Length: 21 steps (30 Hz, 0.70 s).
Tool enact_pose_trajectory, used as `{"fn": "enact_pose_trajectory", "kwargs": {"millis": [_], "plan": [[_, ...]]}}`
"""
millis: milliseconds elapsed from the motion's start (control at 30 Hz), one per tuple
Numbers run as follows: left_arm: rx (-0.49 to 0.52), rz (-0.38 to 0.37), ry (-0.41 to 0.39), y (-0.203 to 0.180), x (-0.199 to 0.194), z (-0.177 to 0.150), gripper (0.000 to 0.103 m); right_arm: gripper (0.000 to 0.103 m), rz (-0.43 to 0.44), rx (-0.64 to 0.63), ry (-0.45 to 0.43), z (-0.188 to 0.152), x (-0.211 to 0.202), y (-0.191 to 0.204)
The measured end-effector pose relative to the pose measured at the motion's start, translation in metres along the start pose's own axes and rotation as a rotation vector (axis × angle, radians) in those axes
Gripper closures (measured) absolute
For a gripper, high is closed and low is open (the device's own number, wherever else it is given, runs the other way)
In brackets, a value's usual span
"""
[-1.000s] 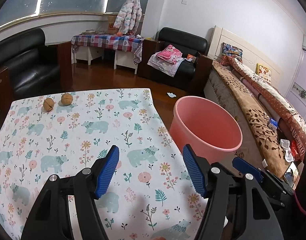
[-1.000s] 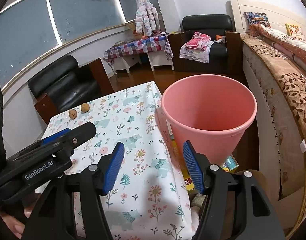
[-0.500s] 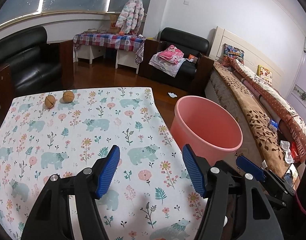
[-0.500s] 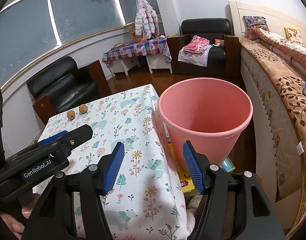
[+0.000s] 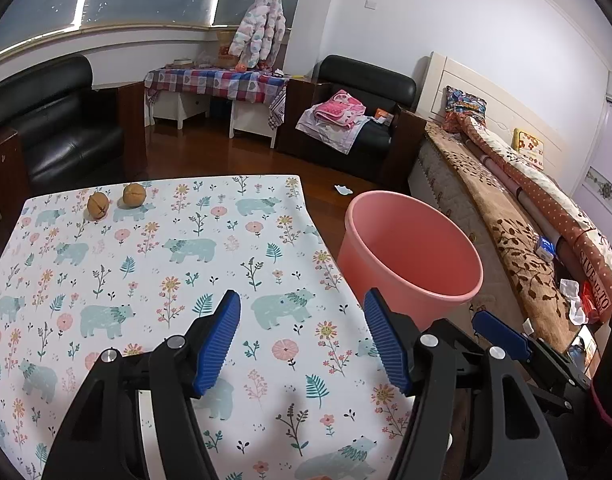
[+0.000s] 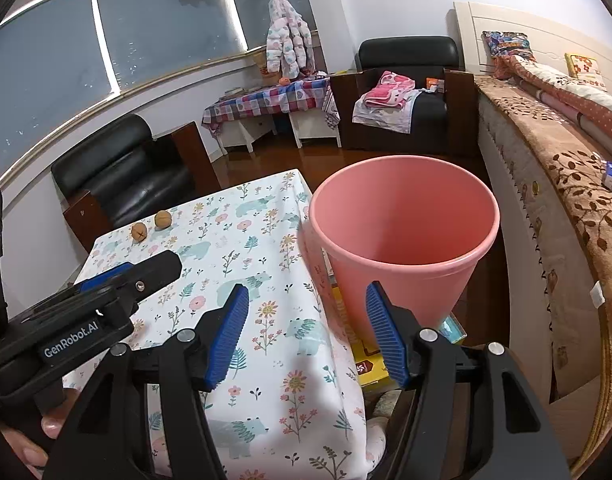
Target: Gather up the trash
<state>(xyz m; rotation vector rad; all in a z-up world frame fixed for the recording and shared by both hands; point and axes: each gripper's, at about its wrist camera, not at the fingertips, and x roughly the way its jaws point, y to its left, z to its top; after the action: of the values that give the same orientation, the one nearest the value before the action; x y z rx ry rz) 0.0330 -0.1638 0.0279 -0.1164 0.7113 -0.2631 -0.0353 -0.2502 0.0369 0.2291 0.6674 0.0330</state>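
Two walnut-like items, identity uncertain at this range, lie side by side at the far left corner of the floral tablecloth. Left gripper: jaws wide, empty, over the cloth. Right gripper: jaws wide, empty, at the table's edge. Pink bin stands just beside the table's right edge.

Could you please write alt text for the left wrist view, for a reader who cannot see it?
The open left gripper hovers over a floral tablecloth with two walnuts at its far edge; an empty pink bucket stands beside the table.
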Motion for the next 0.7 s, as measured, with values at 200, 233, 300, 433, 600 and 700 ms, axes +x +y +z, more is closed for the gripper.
{"fn": "enact_pose_trajectory", "kwargs": {"millis": [200, 233, 300, 433, 600, 700], "plan": [[0.013, 0.007, 0.01, -0.002, 0.0022, 0.0004, 0.041, 0.041, -0.007, 0.02, -0.016, 0.0005, -0.0021, -0.0052], [0.015, 0.006, 0.012, -0.0024, 0.0026, 0.0002, 0.041, 0.041, -0.008, 0.022, -0.017, 0.0003, -0.0025, -0.0058], [0.019, 0.004, 0.01, -0.0029, 0.0025, 0.0003, 0.041, 0.041, -0.01, 0.024, -0.013, -0.0002, -0.0021, -0.0062], [0.019, 0.003, 0.011, -0.0036, 0.0026, 0.0003, 0.042, 0.041, -0.013, 0.028, -0.011, 0.0001, -0.0011, -0.0073], [0.022, 0.004, 0.008, -0.0038, 0.0026, 0.0006, 0.042, 0.041, -0.011, 0.028, -0.002, -0.0008, 0.0004, -0.0073], [0.02, 0.002, 0.011, -0.004, 0.0033, 0.0004, 0.042, 0.041, -0.012, 0.028, -0.003, -0.0009, 0.0005, -0.0069]]}}
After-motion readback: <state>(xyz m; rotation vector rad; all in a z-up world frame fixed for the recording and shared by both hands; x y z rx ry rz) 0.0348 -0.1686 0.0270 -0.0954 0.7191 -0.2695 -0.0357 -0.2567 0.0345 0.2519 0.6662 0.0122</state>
